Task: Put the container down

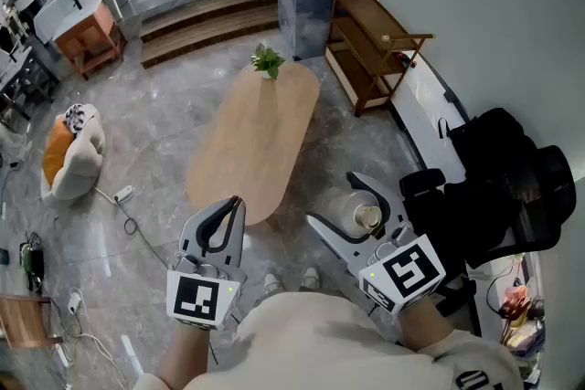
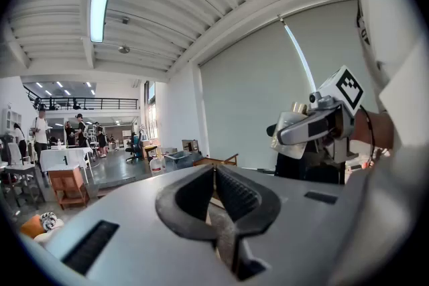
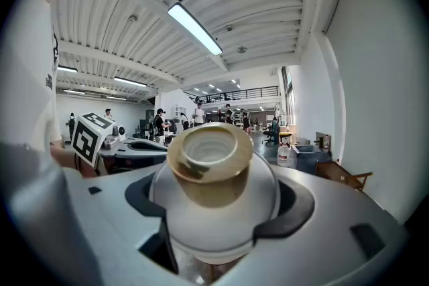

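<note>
right claw holds the container in the air, left claw closed and empty

i begin from my right gripper (image 1: 331,198). its jaws stand wide and their dark pads (image 3: 289,201) press on both sides of the silver, round-bodied metal container with a gold-coloured neck (image 3: 211,194). in the right gripper view the round body fills the space between the jaws, and the gold neck with its open mouth rises above them. in the head view the container (image 1: 355,211) rests on nothing. it hangs over the grey marble floor (image 1: 155,132), to the right of the near end of the long oval table of light wood (image 1: 251,142), and it does not touch this table.

my left gripper (image 1: 238,202) is on the left, well apart from the right one. its two jaws are together at the tip and i see nothing between them in the left gripper view (image 2: 214,172). each gripper carries its cube with black and white square markers near my hands.

further out, a small green plant in a pot (image 1: 267,61) stands on the far end of the table. a brown wooden shelf rack (image 1: 370,50) stands by the white wall, and a black office chair (image 1: 503,187) is just to the right of the right gripper. on the left side of the floor is a pale soft seat with an orange cushion (image 1: 71,152).
</note>
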{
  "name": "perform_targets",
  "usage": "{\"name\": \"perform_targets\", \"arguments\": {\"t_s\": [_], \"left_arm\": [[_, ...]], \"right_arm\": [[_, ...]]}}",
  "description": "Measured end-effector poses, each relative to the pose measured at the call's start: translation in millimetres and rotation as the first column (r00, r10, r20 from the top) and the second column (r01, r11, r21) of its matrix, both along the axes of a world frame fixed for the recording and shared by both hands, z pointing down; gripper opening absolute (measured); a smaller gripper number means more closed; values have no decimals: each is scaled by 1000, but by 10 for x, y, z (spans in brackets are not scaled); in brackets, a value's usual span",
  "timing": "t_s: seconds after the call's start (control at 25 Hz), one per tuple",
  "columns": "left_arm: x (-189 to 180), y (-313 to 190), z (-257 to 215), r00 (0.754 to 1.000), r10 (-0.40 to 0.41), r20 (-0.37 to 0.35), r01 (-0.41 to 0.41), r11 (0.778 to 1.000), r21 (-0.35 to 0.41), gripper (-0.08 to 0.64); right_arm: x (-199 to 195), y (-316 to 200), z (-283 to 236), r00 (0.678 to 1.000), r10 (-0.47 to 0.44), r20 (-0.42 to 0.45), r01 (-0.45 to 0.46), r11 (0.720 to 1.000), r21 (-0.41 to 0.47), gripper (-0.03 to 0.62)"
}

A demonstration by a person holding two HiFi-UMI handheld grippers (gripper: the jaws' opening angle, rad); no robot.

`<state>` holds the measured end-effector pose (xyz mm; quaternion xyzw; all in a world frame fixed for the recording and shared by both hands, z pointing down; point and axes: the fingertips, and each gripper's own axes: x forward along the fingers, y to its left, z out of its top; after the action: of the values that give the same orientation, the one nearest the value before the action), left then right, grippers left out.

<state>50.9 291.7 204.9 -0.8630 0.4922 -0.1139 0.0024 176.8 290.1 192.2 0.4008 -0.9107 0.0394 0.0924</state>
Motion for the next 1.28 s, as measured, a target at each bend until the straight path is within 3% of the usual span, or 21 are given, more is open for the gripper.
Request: {"name": "perform_targets", "arguments": {"t_s": [0.44, 0.68, 0.96, 1.28], "left_arm": [[127, -14, 68, 999, -28, 27, 28, 1000, 7, 12], [293, -65, 188, 999, -46, 29, 47, 999, -10, 12], [546, -81, 223, 998, -53, 31, 53, 999, -3, 12], [529, -156, 189, 992, -103, 67, 103, 995, 0, 12]], "right_arm": [[226, 15, 68, 1000, -6, -1, 6, 1000, -13, 334], [379, -26, 280, 996, -35, -80, 34, 999, -15, 334], [509, -89, 368, 995, -72, -65, 71, 997, -18, 334], [579, -221, 373, 994, -93, -49, 92, 996, -18, 334]]}}
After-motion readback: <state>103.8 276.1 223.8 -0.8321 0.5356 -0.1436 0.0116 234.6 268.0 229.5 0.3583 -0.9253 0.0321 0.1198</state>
